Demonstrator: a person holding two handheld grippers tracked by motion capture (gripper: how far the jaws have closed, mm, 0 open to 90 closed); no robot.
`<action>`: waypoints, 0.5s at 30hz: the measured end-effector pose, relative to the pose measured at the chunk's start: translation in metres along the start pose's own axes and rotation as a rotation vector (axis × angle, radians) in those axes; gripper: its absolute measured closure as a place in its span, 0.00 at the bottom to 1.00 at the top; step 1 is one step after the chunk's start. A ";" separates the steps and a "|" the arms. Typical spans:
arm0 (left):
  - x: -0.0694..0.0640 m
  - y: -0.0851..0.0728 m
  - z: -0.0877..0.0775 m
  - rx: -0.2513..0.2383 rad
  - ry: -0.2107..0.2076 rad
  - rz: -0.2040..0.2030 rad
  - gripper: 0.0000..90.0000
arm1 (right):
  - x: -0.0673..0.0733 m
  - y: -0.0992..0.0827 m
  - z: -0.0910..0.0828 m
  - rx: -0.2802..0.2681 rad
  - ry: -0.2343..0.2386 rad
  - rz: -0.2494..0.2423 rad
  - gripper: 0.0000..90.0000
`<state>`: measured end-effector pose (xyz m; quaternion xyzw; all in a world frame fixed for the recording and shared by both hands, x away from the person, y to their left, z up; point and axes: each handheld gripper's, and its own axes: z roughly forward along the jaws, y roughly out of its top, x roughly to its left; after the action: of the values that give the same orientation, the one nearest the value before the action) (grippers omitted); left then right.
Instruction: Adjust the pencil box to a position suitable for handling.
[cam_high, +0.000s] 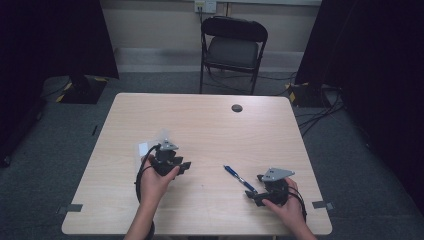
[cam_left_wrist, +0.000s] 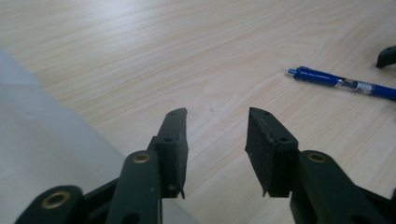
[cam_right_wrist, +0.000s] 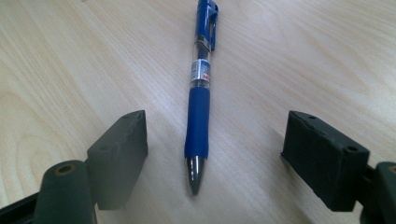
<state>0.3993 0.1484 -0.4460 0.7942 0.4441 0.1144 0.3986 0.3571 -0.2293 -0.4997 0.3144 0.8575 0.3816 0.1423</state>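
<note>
- Two tongs, both released: right tongs (cam_right_wrist: 212, 158) straddle the pen (cam_right_wrist: 200, 100) tip without touching it; left tongs (cam_left_wrist: 215, 140) hold nothing.
- Pen lies on the tabletop (cam_high: 210, 120), long axis toward 12 o'clock in the right gripper view, at 10 o'clock from the right tongs in the high view; right hand (cam_high: 285, 205) nearer.
- Pale sheet (cam_left_wrist: 42, 154) beside the left tongs is blurred, cut off.
</note>
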 end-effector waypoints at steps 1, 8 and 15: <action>0.000 0.000 0.000 0.000 0.000 0.000 0.61 | 0.000 0.000 0.000 0.000 0.000 0.000 0.23; 0.012 -0.001 -0.022 -0.041 0.060 -0.034 0.52 | 0.000 0.000 0.000 0.000 0.000 0.000 0.23; 0.017 0.000 -0.033 -0.045 0.088 -0.036 0.47 | 0.000 0.000 0.000 0.000 -0.001 0.002 0.23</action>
<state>0.3911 0.1792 -0.4275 0.7713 0.4727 0.1520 0.3983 0.3569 -0.2291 -0.4996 0.3156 0.8571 0.3814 0.1420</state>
